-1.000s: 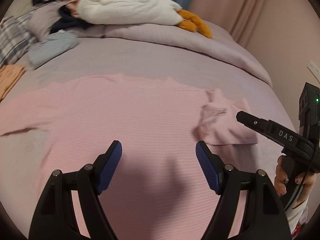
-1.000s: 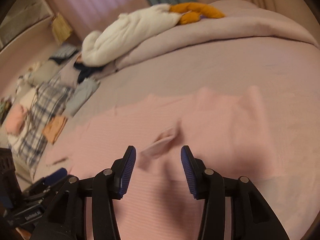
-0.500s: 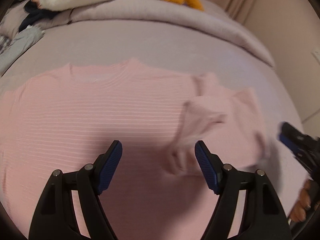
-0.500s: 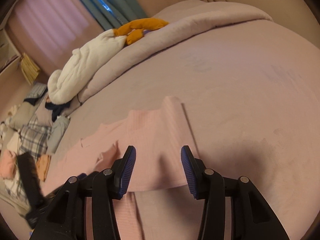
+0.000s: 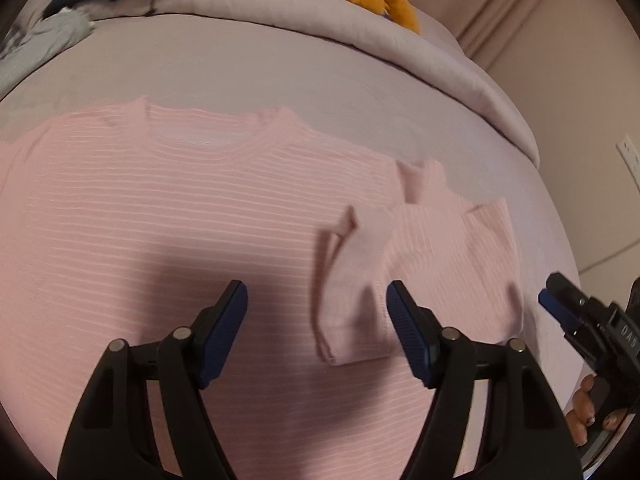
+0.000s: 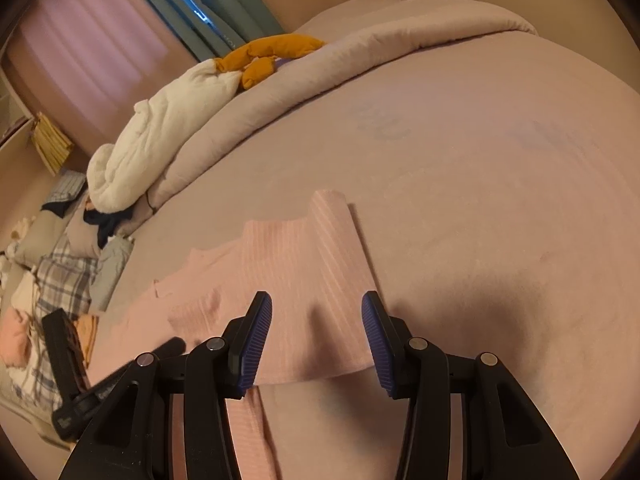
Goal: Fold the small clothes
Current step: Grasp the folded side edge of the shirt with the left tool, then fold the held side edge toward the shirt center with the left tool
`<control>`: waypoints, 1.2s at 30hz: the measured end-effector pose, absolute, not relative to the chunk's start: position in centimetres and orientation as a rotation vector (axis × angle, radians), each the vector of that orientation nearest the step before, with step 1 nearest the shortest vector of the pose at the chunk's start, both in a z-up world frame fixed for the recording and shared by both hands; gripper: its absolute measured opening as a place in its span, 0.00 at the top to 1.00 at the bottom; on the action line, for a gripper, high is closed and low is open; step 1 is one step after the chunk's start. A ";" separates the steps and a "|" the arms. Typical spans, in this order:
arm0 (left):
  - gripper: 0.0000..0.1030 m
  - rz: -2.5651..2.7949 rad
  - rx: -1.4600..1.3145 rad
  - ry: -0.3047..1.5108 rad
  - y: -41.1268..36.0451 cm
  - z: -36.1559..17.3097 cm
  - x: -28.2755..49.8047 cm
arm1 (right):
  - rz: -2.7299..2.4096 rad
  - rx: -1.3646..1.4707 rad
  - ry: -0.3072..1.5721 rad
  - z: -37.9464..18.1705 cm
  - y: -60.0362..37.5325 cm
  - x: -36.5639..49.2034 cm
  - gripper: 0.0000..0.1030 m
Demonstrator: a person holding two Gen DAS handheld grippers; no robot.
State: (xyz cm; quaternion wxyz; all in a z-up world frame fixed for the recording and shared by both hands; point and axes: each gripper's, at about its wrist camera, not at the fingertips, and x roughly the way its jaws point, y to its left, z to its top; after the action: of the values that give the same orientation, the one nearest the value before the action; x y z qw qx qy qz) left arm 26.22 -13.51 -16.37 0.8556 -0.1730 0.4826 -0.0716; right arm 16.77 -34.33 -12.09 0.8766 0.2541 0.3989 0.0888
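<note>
A pink ribbed sweater [image 5: 168, 216] lies flat on the mauve bed, neckline toward the far side. Its right sleeve [image 5: 436, 256] is folded back over the body, cuff [image 5: 344, 236] resting on the chest. My left gripper [image 5: 316, 320] is open and empty just above the sweater's lower middle, beside the folded sleeve. My right gripper [image 6: 316, 332] is open and empty over the sleeve's folded edge [image 6: 320, 312]; it also shows at the right of the left wrist view [image 5: 560, 308].
A rolled duvet [image 5: 360, 28] lines the far side of the bed with a white plush [image 6: 160, 136] with orange feet [image 6: 268, 56] on it. Other clothes, plaid and grey, are piled at the left [image 6: 68, 276]. A wall with a socket [image 5: 630, 160] stands at the right.
The right gripper let the folded sleeve drop onto the sweater and pulled back to the right edge. The left gripper moved forward and right over the sweater, staying open.
</note>
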 end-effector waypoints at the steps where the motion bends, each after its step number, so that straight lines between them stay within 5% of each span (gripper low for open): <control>1: 0.34 -0.156 -0.367 1.025 -14.1 -16.6 26.5 | 0.183 0.532 0.836 -12.2 -34.3 16.8 0.55; 7: 0.35 -0.172 -0.363 0.989 -15.0 -17.0 26.6 | 0.176 0.527 0.843 -12.3 -34.3 16.9 0.55; 9: 0.46 -0.173 -0.368 0.980 -15.2 -17.1 26.7 | 0.177 0.527 0.845 -12.3 -34.3 16.9 0.55; 11: 0.79 -0.184 -0.368 0.981 -15.5 -17.4 27.1 | 0.177 0.528 0.846 -12.4 -34.3 16.9 0.55; 13: 0.90 -0.213 -0.388 0.987 -15.7 -17.7 27.3 | 0.174 0.526 0.845 -12.3 -34.3 16.9 0.55; 36: 0.94 -0.151 -0.390 0.759 -11.5 -4.1 24.0 | 0.176 0.503 0.864 -12.7 -34.0 17.5 0.55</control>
State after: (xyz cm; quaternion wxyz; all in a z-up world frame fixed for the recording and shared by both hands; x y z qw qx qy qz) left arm 24.04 -11.48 -4.09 0.9077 -0.1888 0.3676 -0.0730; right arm 17.47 -34.01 -12.68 0.8741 0.2407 0.4135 0.0842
